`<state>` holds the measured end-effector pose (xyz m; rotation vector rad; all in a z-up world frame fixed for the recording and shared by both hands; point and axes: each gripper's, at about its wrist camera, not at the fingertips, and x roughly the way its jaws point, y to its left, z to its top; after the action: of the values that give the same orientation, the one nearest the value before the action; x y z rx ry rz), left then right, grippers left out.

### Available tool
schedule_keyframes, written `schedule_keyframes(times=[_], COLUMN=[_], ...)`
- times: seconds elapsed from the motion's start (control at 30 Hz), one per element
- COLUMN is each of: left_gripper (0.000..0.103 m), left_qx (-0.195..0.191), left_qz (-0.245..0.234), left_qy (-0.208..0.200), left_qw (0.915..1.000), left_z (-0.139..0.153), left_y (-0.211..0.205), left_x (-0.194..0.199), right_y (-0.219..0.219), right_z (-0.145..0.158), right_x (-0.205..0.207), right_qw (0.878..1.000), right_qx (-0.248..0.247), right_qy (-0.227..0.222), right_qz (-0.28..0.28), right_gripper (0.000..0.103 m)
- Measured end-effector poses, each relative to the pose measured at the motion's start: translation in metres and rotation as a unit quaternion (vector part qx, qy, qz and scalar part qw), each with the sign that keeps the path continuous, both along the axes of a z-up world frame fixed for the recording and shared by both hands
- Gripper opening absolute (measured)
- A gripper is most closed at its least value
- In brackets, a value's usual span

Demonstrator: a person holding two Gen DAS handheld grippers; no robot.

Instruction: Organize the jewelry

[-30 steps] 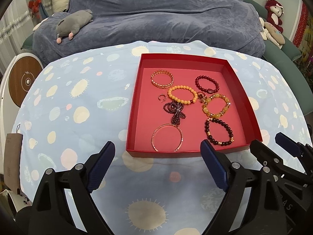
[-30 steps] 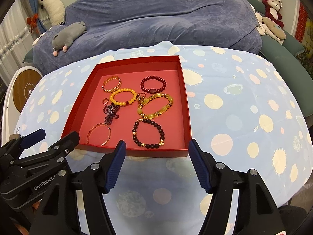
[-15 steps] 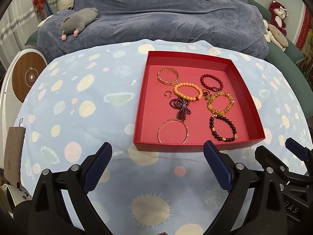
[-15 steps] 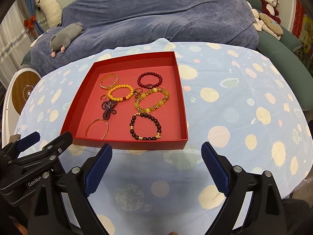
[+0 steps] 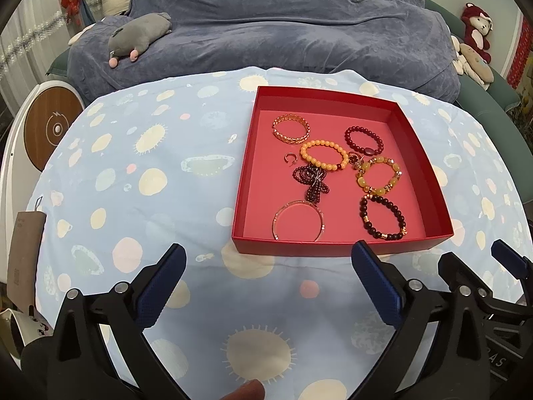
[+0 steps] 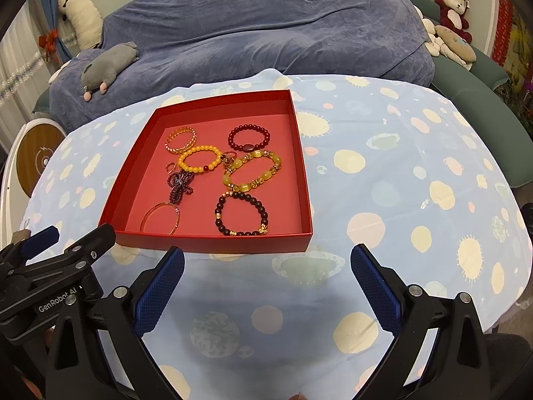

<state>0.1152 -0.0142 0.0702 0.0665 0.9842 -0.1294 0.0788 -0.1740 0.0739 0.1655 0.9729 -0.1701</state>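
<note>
A red tray (image 5: 333,248) (image 6: 213,243) on the spotted cloth holds several bracelets: a gold bangle (image 5: 290,129), an orange bead bracelet (image 5: 323,155), a dark red one (image 5: 363,140), a yellow stone one (image 6: 251,170), a dark bead one (image 6: 241,213), a clear bangle (image 5: 298,221) and a garnet strand (image 5: 309,180). My left gripper (image 5: 268,248) hangs just short of the tray's front wall, its jaws opening with nothing between them. My right gripper (image 6: 267,250) stands open and empty beside it, at the tray's near right corner.
The round table wears a light blue cloth (image 5: 150,180) with pale dots. Behind it lies a sofa under a blue-grey blanket (image 6: 266,26) with a grey plush (image 5: 138,35). Plush toys (image 6: 449,3) sit at the right. A white round device (image 5: 50,130) stands left of the table.
Both grippers' jaws have spread wider, the right one by far the more. The tray and the jewelry in it lie as before.
</note>
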Motion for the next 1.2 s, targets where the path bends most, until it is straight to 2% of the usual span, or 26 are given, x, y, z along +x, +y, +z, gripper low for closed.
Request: schedule_keyframes(times=[1.2], left_gripper=[0.095], left_qx=[0.002], left_qz=[0.014], left_qy=[-0.002], left_qw=[0.9999], left_z=[-0.0058], left_y=[0.0033], left_x=[-0.0061], right_y=[0.0031], right_z=[-0.0035], right_x=[-0.0061], right_qw=[1.0], right_qx=[-0.006], right_qy=[0.004], right_qz=[-0.001], right_gripper=[0.097])
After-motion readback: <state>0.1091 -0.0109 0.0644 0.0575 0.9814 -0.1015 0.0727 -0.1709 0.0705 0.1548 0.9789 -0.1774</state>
